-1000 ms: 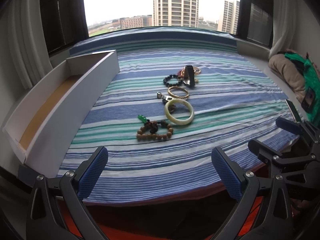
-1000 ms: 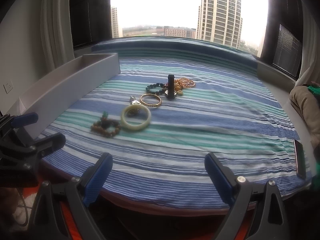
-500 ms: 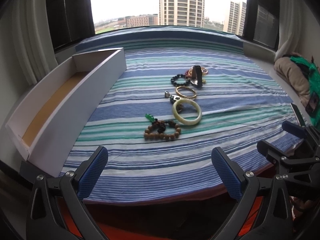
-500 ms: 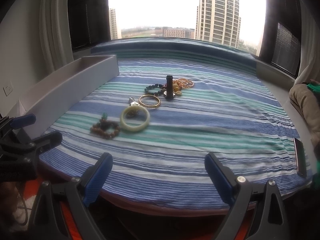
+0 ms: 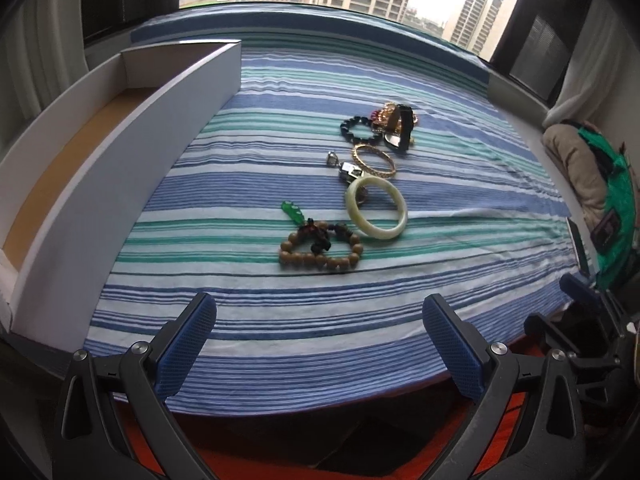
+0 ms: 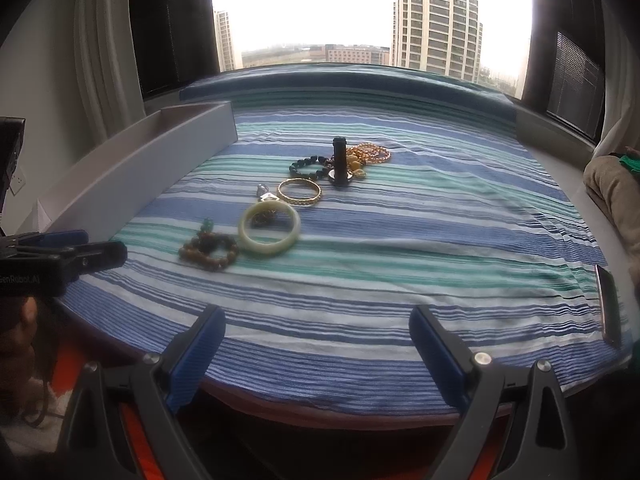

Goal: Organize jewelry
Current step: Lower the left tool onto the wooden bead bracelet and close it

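The striped cloth (image 5: pixel 460 240) covers the surface. A long white box (image 5: pixel 132 148) lies along its left edge. Left gripper (image 5: pixel 320 340) and right gripper (image 6: pixel 318 344) hover at the near edge, jaws spread, grasping nothing. The jewelry lies mid-cloth in a row: pale bangle (image 5: pixel 376 210), wooden bead bracelet (image 5: pixel 320 250), gold bangle (image 5: pixel 374 160), dark bead bracelet (image 5: pixel 356 128). The far cluster, possibly amber beads (image 6: pixel 368 154), is indistinct.

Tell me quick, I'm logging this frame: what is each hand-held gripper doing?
Left hand-held gripper: open, holding nothing.
Right hand-held gripper: open, holding nothing.
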Demonstrator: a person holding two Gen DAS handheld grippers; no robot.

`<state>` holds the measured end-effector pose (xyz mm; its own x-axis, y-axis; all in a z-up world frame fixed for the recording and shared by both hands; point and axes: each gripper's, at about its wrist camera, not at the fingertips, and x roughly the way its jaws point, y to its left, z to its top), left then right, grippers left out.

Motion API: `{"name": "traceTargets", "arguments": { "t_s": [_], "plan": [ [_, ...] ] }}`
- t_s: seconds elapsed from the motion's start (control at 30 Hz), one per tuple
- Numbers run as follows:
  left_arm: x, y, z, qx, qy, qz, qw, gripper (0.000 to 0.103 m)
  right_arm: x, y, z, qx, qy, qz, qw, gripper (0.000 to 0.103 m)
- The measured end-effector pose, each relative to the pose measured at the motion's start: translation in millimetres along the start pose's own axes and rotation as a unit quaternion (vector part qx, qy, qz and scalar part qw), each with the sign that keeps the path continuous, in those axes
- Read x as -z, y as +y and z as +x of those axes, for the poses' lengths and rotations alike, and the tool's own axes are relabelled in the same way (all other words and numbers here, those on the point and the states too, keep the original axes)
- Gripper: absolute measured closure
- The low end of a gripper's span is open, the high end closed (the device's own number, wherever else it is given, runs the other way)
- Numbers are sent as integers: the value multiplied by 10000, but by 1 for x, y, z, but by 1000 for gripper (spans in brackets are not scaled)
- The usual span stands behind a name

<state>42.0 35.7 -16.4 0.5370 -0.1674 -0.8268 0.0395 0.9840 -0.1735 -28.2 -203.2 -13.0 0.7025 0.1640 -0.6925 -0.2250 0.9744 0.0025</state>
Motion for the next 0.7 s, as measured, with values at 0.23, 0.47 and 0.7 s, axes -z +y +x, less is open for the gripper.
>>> {"name": "traceTargets", "arguments": {
  "t_s": [0.23, 0.47, 0.7],
  "plan": [
    [-16, -11, 61, 151, 606, -12, 9980, 27, 2, -8, 5, -69, 34, 114, 9999, 8],
    [-29, -18, 110, -86, 851, -1, 9963, 55, 5, -19, 8, -103, 29, 229, 9997, 8],
    [-40, -17, 127, -149, 908, -79, 9957, 91, 7, -28, 17, -161, 136, 330, 9992, 8]
  ]
}}
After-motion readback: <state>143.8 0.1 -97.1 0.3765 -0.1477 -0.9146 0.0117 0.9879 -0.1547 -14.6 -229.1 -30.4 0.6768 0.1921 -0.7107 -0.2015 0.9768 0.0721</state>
